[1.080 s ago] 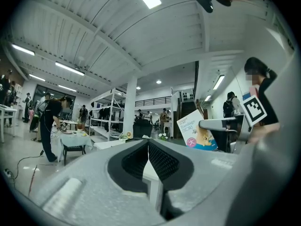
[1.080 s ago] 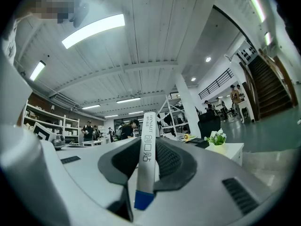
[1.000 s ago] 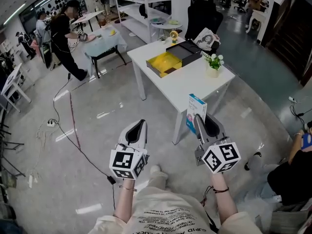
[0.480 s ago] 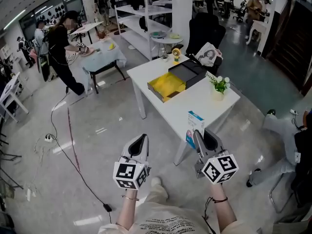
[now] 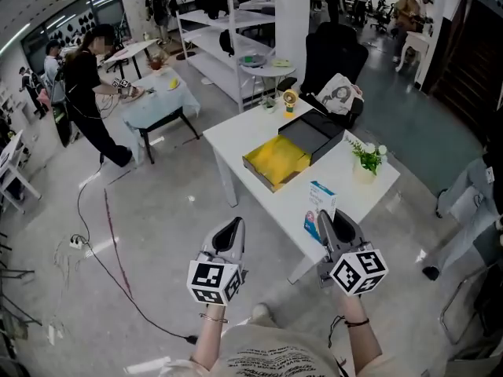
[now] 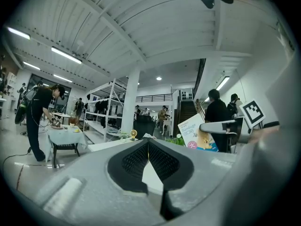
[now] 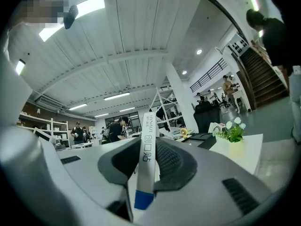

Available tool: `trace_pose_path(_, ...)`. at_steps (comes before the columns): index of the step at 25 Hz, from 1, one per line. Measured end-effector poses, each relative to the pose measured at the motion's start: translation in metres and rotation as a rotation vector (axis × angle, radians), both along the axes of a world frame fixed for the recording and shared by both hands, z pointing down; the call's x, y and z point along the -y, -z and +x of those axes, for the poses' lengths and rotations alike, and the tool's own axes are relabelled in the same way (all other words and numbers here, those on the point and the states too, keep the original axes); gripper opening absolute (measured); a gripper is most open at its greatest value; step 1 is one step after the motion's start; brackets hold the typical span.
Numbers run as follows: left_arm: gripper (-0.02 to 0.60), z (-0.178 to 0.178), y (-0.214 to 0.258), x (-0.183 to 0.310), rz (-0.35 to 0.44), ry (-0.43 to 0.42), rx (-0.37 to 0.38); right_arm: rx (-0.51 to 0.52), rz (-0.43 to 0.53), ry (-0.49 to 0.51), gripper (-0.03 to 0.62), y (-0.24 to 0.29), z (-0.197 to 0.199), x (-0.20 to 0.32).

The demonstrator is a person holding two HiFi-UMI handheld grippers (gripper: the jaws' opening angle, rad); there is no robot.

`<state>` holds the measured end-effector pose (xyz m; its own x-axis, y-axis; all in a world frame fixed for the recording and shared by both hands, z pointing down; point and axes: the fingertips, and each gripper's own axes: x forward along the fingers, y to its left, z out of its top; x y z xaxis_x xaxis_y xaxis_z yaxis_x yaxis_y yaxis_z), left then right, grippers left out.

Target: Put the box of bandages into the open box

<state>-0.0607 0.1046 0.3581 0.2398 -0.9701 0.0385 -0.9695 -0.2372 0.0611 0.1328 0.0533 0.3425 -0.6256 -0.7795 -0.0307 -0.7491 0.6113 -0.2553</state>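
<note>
The bandage box [image 5: 318,204], white and blue, stands upright between the jaws of my right gripper [image 5: 324,220], which is shut on it above the table's near edge. In the right gripper view the bandage box [image 7: 146,154] shows edge-on, pinched by both pads. On the white table [image 5: 236,136] lies the open box [image 5: 275,161] with a yellow inside, its black lid [image 5: 313,130] beside it. My left gripper [image 5: 230,232] hangs over the floor left of the table, shut and empty [image 6: 148,149].
A potted plant [image 5: 368,159] stands at the table's right corner and a small yellow fan [image 5: 289,100] at its far edge. A black chair [image 5: 334,49] is behind the table. A cable [image 5: 110,242] trails on the floor at left. A person's legs [image 5: 470,203] are at right.
The table and open box have come nearer and lower in the head view. The right gripper keeps its hold on the bandage box. The person at right has shifted.
</note>
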Motion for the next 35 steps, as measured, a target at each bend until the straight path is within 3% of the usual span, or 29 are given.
trace_pose_path(18, 0.023, -0.051, -0.037, 0.098, -0.074, -0.042, -0.025, 0.016, -0.077, -0.047, 0.091, -0.030, -0.051, 0.100)
trace_pose_path(27, 0.023, -0.057, -0.046, 0.186, -0.115, -0.085, -0.022, 0.042, -0.122, -0.063, 0.091, -0.038, -0.065, 0.183)
trace_pose_path(35, 0.023, -0.064, -0.065, 0.256, -0.178, -0.125, -0.029, 0.072, -0.218, -0.055, 0.091, -0.059, -0.087, 0.248)
